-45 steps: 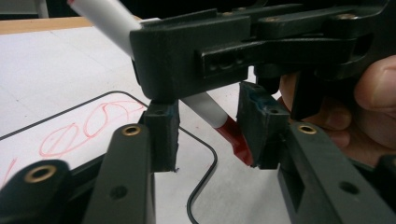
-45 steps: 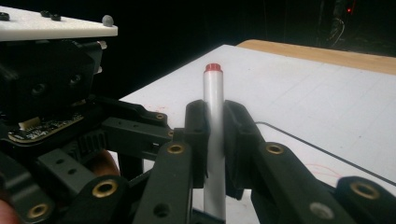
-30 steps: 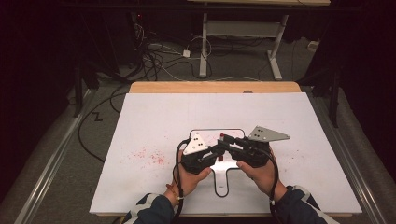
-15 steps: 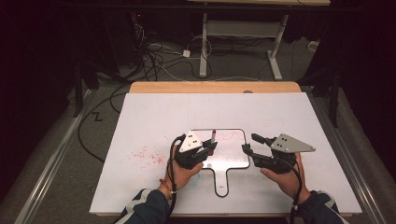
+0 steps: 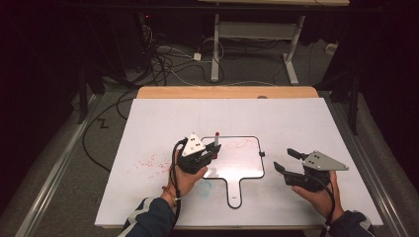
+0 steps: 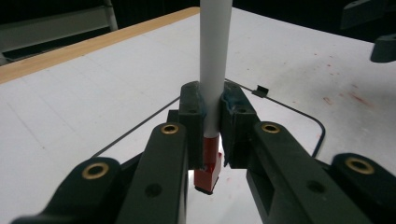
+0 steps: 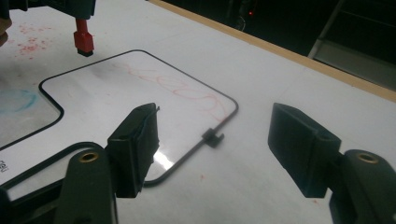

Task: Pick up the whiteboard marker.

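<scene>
The white table top point(image 5: 306, 123) is big, and its near edge runs just in front of the person's arms. There is lots of bare room on the left side and at the far end, up to the wooden strip point(image 5: 227, 92) along the back edge. Some red specks point(image 5: 148, 165) dot the top on the left.

The right gripper point(image 5: 285, 161) sits near the front right, just off the right edge of the small whiteboard point(image 5: 242, 170). Its jaws have just been opening. They stand wide apart now, and nothing is between them. In the right gripper view, bare table top and the whiteboard's corner clip point(image 7: 213, 137) show in the gap.

The left gripper point(image 5: 213, 150) is at the left edge of the whiteboard. Its jaws are squeezed tight on a marker point(image 6: 214, 70). The marker stands almost straight up and down. Its long white body sticks up above the jaws and its red end point(image 6: 208, 173) points down, just over the whiteboard. I cannot tell if it touches.

The whiteboard lies flat in the middle of the table, with its handle point(image 5: 234, 195) pointing to the near edge. Faint red scribbles point(image 5: 242, 144) sit near its far edge.
</scene>
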Available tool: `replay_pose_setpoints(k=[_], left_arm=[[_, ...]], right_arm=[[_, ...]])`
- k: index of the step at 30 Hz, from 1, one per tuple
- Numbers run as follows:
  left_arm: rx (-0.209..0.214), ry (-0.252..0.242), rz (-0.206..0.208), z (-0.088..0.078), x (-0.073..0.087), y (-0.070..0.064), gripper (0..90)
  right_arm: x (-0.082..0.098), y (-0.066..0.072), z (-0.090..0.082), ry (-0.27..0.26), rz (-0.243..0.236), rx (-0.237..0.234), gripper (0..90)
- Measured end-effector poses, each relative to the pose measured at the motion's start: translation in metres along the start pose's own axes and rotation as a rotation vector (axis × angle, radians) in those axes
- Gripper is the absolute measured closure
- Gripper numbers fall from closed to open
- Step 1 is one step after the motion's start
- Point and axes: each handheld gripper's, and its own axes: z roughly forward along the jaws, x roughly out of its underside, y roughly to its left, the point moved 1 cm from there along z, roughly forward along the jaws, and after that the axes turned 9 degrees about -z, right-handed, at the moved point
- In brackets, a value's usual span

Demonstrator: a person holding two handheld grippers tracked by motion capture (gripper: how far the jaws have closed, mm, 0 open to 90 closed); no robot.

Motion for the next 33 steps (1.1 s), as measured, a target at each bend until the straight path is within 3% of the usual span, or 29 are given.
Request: replay_pose_setpoints(k=[10, 14, 17, 23, 26, 31, 33], left_arm=[[-0.034, 0.009, -0.018, 0.001, 0.003, 0.010, 78.5], [-0.042, 0.002, -0.016, 0.003, 0.002, 0.013, 78.5], [-0.062, 0.008, 0.003, 0.008, 0.003, 0.014, 78.5], [-0.084, -0.015, -0.018, 0.015, 0.005, 0.023, 78.5], [-0.084, -0.009, -0.025, 0.020, 0.005, 0.026, 78.5], [-0.083, 0.008, 0.007, 0.026, 0.003, 0.026, 78.5], [-0.077, 0.004, -0.006, 0.027, 0.003, 0.026, 78.5]], right_arm=[[0.020, -0.002, -0.010, 0.048, 0.001, 0.019, 26.6], [0.024, 0.000, -0.006, 0.074, 0.004, 0.013, 26.6], [0.025, 0.001, -0.003, 0.077, 0.004, 0.002, 26.7], [0.023, 0.005, 0.001, 0.077, -0.014, -0.007, 26.8], [0.024, 0.006, 0.000, 0.077, -0.014, -0.008, 26.9], [0.023, 0.006, 0.001, 0.078, -0.031, -0.004, 26.9], [0.022, 0.006, 0.002, 0.076, -0.025, -0.004, 26.9]])
